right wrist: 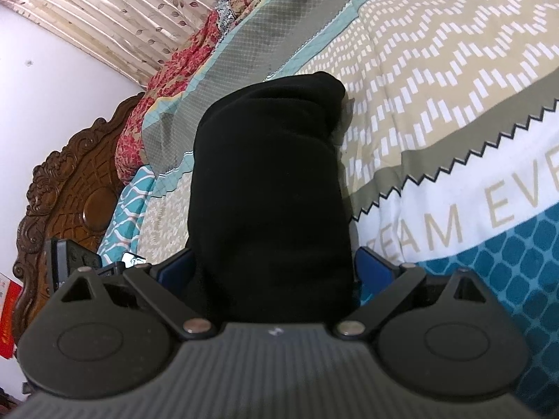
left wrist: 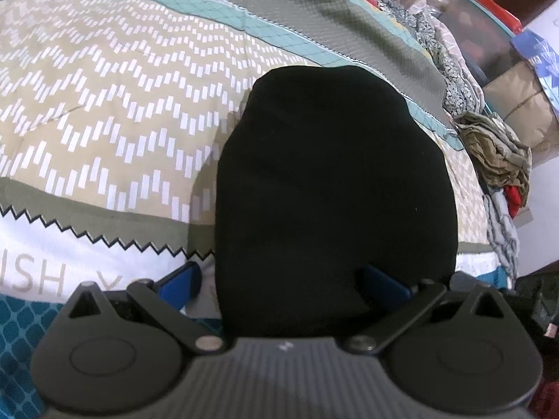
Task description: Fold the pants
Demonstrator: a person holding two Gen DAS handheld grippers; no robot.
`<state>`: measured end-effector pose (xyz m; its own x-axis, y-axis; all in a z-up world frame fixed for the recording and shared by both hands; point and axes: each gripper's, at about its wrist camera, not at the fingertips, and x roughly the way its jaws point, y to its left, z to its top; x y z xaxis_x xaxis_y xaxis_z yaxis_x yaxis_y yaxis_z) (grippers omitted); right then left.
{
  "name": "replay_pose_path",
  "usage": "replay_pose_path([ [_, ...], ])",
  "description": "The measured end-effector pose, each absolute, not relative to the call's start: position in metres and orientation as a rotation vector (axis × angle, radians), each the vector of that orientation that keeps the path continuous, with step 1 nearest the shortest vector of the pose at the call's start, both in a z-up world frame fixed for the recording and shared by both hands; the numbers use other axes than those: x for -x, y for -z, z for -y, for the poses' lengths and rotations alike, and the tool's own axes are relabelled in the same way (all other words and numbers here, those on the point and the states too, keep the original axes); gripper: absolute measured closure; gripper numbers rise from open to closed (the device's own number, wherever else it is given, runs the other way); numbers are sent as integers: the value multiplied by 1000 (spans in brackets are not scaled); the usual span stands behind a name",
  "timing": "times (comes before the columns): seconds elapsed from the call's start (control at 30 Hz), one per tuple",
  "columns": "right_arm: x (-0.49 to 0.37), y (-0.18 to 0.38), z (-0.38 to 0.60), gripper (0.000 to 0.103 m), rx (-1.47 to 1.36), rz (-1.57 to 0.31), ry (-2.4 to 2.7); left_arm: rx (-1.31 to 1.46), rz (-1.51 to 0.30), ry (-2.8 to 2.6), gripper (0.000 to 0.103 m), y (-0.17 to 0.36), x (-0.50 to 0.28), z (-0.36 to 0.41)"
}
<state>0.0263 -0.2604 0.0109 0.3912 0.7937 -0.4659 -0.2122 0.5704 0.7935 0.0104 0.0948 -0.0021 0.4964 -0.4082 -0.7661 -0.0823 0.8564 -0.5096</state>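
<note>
A: Item one, left gripper (left wrist: 286, 289). Pose?

B: Points forward over the bed, low at the frame's bottom. Its blue fingers (left wrist: 180, 284) stand apart with the black pants (left wrist: 332, 181) bunched between them. The right-hand finger is partly buried in cloth, so whether the pads truly pinch it I cannot tell.

A: Item two, right gripper (right wrist: 276, 272).

B: Same attitude, tilted so the bed runs diagonally. Blue fingers (right wrist: 375, 269) flank the pants (right wrist: 269, 188) on both sides, cloth filling the gap and pressing against both pads: clamped on the fabric, as far as the view allows.

A: Item three, the pants.

B: Black, folded into a thick hanging bundle, occupying the centre of both views and rising from the jaws toward the upper middle.

A: Item four, surface beneath.

B: Bedspread (left wrist: 104, 104): beige with white dashes, grey-green band, black zigzag edge, white strip with lettering, teal tile print at lower left of the left view.

A: Holders and contents?

B: A loose pile of clothes (left wrist: 496, 153), olive and red, at the right edge of the left view. Carved wooden headboard (right wrist: 70, 188) at the left of the right view, floral pillow (right wrist: 167, 87) above it, leaf-print curtain (right wrist: 122, 7) upper left.
</note>
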Motion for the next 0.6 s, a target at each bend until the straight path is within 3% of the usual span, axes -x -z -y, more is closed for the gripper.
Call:
replay_pose_path([
  [0.23,-32,-18,251,4,-656,-969,-714,673,-994,215,0,6,-13,-110],
  [0.3,-33,-19,245,19,-638,-971,-715,680,-982,250,1,7,-12,-107],
  [0.43,-25,-33,234,28,-545,-922,-753,637,-966,307,0,7,-9,-92],
  [0.53,-30,-26,241,25,-556,-942,-749,663,-968,307,0,12,-12,-95],
  [0.6,-32,-20,246,12,-586,-946,-734,727,-964,311,0,14,-15,-105],
])
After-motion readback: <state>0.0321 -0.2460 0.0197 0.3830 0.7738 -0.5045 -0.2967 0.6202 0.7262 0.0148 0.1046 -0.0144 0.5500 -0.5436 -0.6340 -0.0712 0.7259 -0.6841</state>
